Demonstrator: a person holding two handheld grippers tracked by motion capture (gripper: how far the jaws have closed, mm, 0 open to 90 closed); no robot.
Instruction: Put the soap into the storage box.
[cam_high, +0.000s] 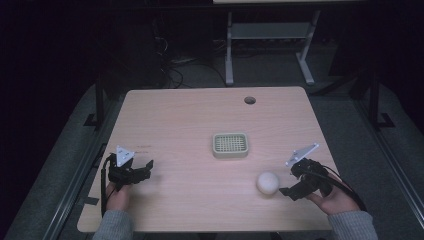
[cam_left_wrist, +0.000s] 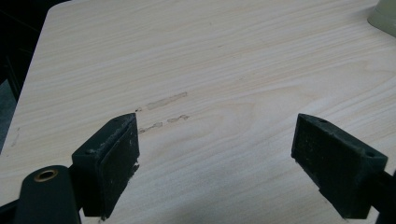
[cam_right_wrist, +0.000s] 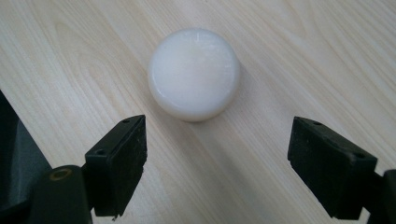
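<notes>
A round white soap bar (cam_high: 268, 182) lies flat on the wooden table (cam_high: 190, 115), front right. My right gripper (cam_high: 288, 181) sits just right of it, open, pointing at it. In the right gripper view the soap bar (cam_right_wrist: 194, 73) lies a little beyond the gap of the open right gripper (cam_right_wrist: 217, 154), touching neither jaw. A pale green slatted soap dish (cam_high: 230, 145) stands near the table's middle. My left gripper (cam_high: 146, 170) rests at the front left, open, with bare wood between the jaws of the left gripper (cam_left_wrist: 215, 149).
A round cable hole (cam_high: 249, 100) is near the table's far edge. Faint tape marks (cam_left_wrist: 166, 100) show on the wood ahead of the left jaws, and the dish corner (cam_left_wrist: 385, 14) is at that view's top right. A desk frame (cam_high: 270, 35) stands beyond the table.
</notes>
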